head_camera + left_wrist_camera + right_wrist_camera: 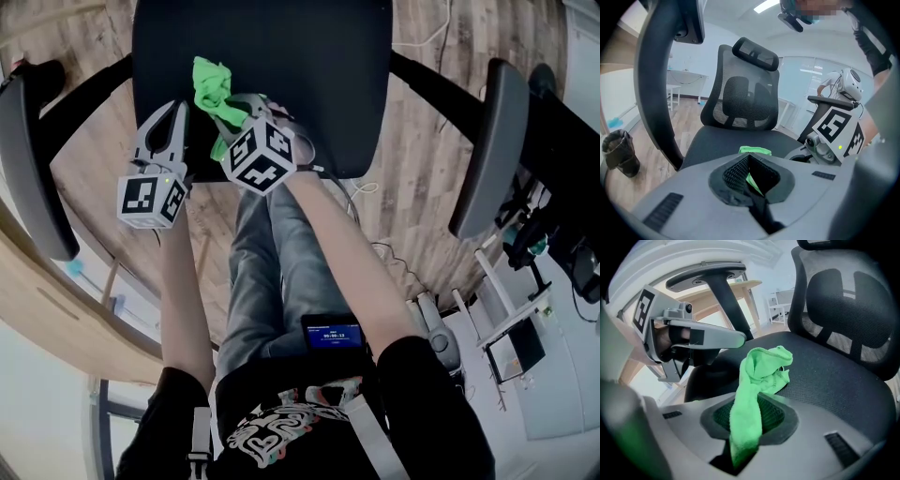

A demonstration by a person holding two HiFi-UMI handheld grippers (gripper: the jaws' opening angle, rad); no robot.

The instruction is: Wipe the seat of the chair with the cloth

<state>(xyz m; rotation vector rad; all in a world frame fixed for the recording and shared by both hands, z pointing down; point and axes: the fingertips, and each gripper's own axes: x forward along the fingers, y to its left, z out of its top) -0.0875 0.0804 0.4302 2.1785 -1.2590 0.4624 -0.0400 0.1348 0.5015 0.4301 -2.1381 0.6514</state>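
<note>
The black chair seat [309, 75] fills the top of the head view. A bright green cloth [212, 89] lies bunched on its front left part. My right gripper [236, 111] is shut on one end of the cloth. In the right gripper view the cloth [761, 371] runs from between the jaws [746, 427] out onto the seat [834, 376]. My left gripper [178, 111] hovers just left of the cloth at the seat's front edge, shut and holding nothing. From the left gripper view a strip of the cloth [754, 150] shows beyond its closed jaws [751, 176].
Two dark armrests [28, 159] [487, 141] flank the seat, and the mesh backrest [740, 93] rises behind it. The person's legs in jeans [281, 272] stand before the chair on a wooden floor. A cluttered desk [525, 347] is at the right; a dark bag [618, 152] sits on the floor.
</note>
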